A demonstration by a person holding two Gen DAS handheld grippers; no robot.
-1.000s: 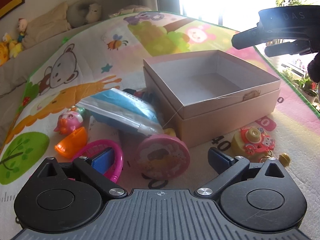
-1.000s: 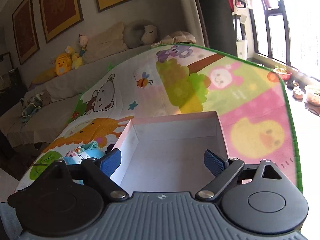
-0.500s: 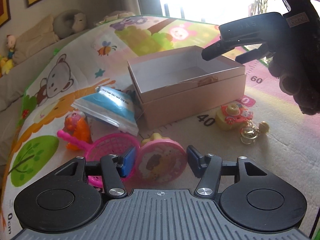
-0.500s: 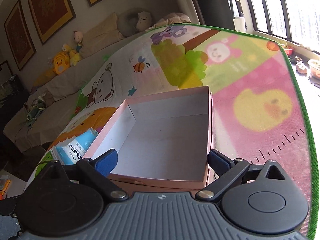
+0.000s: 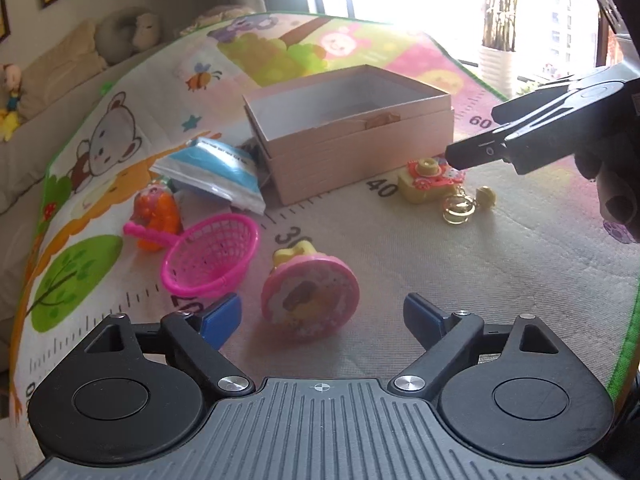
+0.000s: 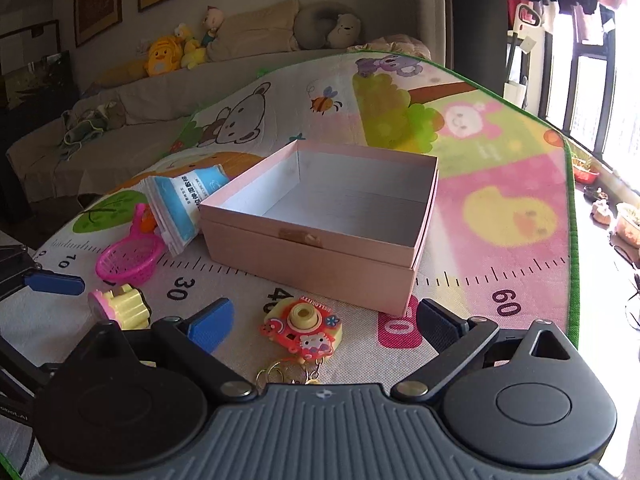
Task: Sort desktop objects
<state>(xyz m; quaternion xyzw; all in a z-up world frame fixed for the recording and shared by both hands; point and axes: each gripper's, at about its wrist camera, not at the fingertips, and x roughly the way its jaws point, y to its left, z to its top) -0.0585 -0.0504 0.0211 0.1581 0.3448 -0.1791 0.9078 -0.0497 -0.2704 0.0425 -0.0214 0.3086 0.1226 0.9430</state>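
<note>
Our left gripper (image 5: 322, 316) has just been reopening and now stands spread around the round pink plastic toy (image 5: 310, 300), touching nothing. Our right gripper (image 6: 324, 320), jaws wide, frames the toy camera keychain (image 6: 302, 330) (glossy, with metal rings), probably next for the empty pink cardboard box (image 6: 312, 256) at twelve o'clock.

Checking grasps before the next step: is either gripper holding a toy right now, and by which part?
Nothing is held. The left gripper stands open around the pink round toy lying on the mat; the right gripper stands open over the toy camera.
</note>
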